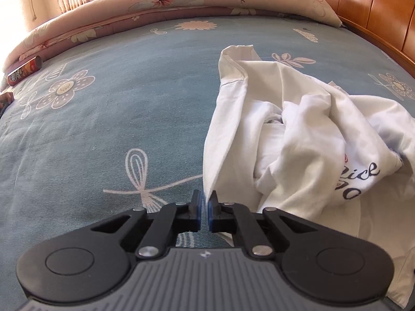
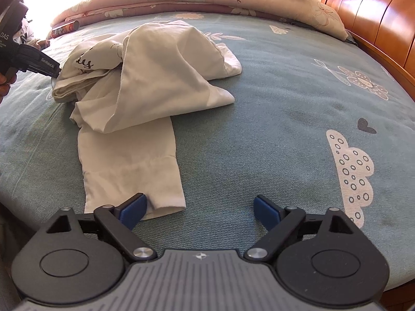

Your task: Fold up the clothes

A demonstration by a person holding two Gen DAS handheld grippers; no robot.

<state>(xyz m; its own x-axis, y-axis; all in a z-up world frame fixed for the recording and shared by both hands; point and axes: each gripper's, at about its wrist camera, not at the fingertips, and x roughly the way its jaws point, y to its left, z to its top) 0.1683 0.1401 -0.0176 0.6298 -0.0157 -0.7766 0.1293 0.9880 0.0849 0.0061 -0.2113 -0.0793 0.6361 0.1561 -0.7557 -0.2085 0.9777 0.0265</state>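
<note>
Right now the left gripper [image 1: 206, 203] has its two blue pads pinched tight on a thin edge of the white shirt [image 1: 298, 134], so the cloth rises up from the pinch like a little tent. I think it holds that edge so the crumpled shirt can be pulled flat before any fold. The right gripper [image 2: 199, 208] has its fingers spread wide with nothing between them, and it waits low over the near edge of the bed [image 2: 272, 119]. Its left pad sits just over the end of a flat part of the shirt, maybe a sleeve, that points toward the near edge; I guess it is getting ready to grab there. The rest of the shirt lies in a bunchy heap near the middle of the bed, with dark letters showing on it. The bed has a blue cover with flowers and clouds. A pink flowery quilt [image 1: 145, 7] is folded along the far edge, with a red can [image 1: 24, 70] lying beside it. A brown wooden headboard [image 2: 376, 18] stands at the right side, and sunny curtains hang behind.
</note>
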